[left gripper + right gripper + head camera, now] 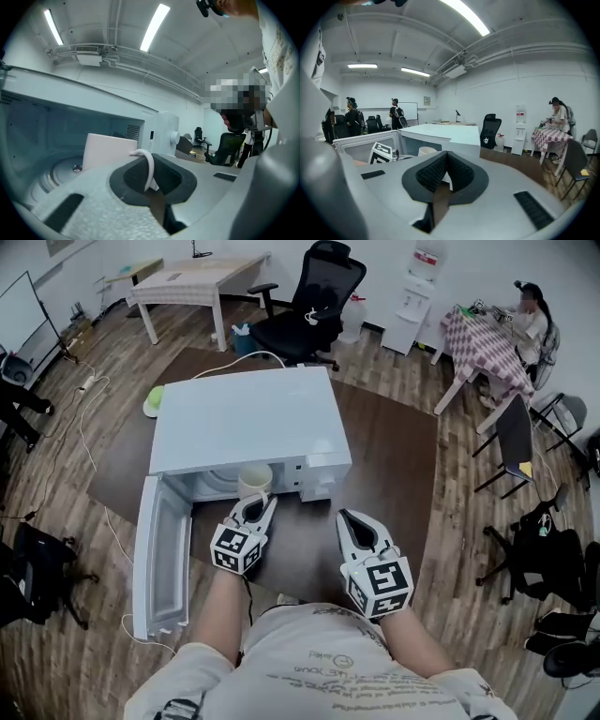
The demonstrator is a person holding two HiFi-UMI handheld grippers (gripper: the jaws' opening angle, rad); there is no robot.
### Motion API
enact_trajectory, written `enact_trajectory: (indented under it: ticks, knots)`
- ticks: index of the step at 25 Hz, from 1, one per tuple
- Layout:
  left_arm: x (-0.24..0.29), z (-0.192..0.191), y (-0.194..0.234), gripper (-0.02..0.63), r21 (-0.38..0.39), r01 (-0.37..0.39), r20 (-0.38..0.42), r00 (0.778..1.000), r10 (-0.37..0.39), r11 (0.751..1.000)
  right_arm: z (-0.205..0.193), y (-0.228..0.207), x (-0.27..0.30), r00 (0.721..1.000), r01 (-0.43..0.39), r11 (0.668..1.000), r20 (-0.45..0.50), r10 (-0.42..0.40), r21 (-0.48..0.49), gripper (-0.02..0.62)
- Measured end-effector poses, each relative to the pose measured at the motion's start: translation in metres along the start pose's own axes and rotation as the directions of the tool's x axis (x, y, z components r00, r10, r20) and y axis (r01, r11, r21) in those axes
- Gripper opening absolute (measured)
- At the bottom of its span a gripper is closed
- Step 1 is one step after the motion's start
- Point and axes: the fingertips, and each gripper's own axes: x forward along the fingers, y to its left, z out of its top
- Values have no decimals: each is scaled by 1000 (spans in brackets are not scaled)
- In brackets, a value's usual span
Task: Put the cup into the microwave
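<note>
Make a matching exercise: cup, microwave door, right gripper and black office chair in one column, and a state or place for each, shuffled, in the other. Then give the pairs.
1. cup
2. door
3. right gripper
4. chair

a. jaws together, nothing in them
b. on the floor beyond the microwave
c. swung open
d. handle clamped in the left gripper

Pairs: 1-d, 2-c, 3-a, 4-b
</note>
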Motion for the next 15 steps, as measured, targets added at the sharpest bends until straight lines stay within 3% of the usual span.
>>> enact_trajectory:
  ticks: [7,15]
  knots:
    - [33,-11,25,21,8,27,-25,999,-27,1000,-9,6,-5,1000,11,1000,-19,-11,-1,15]
    - [62,-13,61,21,-35,-6,-19,1000,5,999,-12,-6,-2,998,52,999,-40,-52,0,15]
